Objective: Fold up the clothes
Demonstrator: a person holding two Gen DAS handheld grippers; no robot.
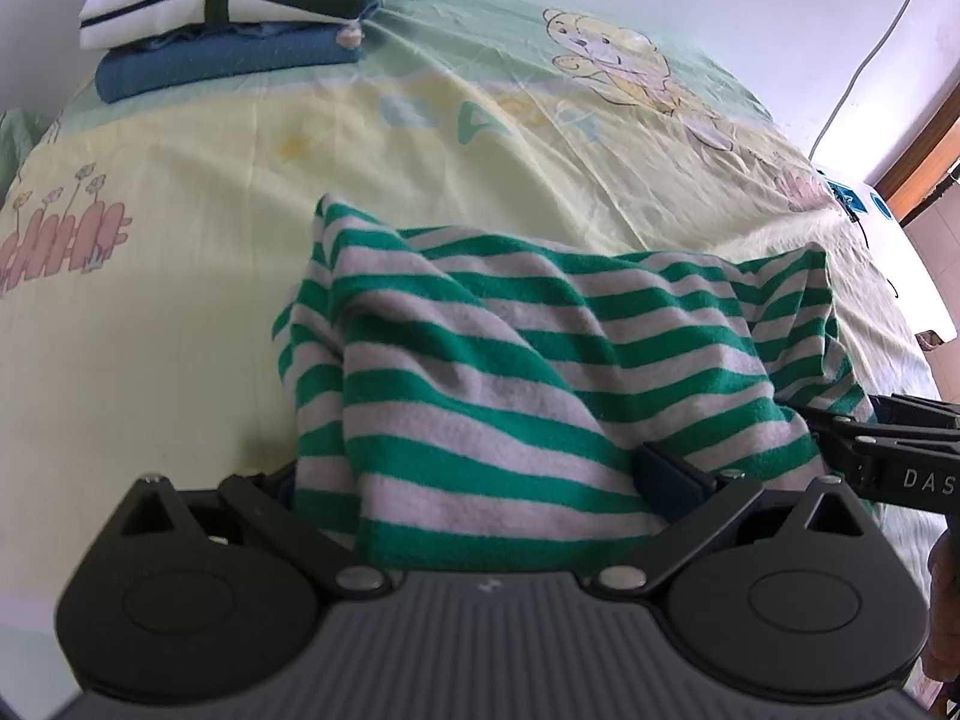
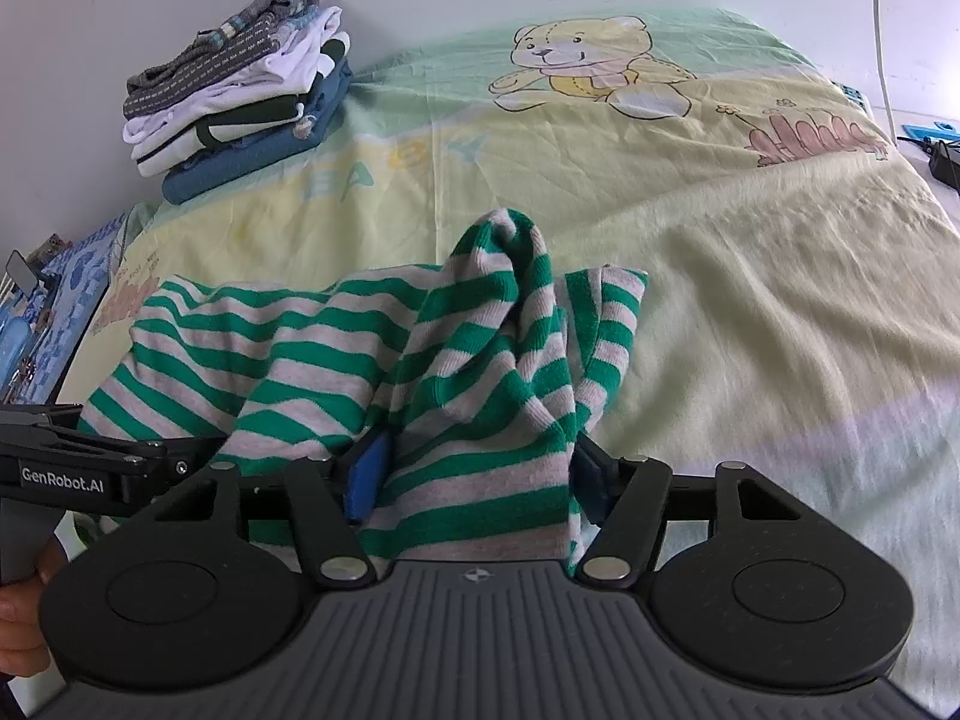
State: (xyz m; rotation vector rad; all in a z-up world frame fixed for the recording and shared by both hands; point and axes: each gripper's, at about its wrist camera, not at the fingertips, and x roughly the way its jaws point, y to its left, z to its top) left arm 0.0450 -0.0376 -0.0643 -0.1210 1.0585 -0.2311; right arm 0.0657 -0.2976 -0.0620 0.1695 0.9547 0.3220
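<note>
Left gripper and right gripper each stand wide, bunched striped garment filling their jaws; it stretches sideways between them.

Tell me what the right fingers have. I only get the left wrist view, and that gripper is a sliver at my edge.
Observer: A bunch of the striped garment fills the gap in the right gripper, against both blue pads.
Operator: Anything sticking up beyond it?
Observer: Yes, a narrow fold of it stands in a peak.
Operator: The pile's top is cropped here.
Observer: A grey patterned garment tops the folded pile.
</note>
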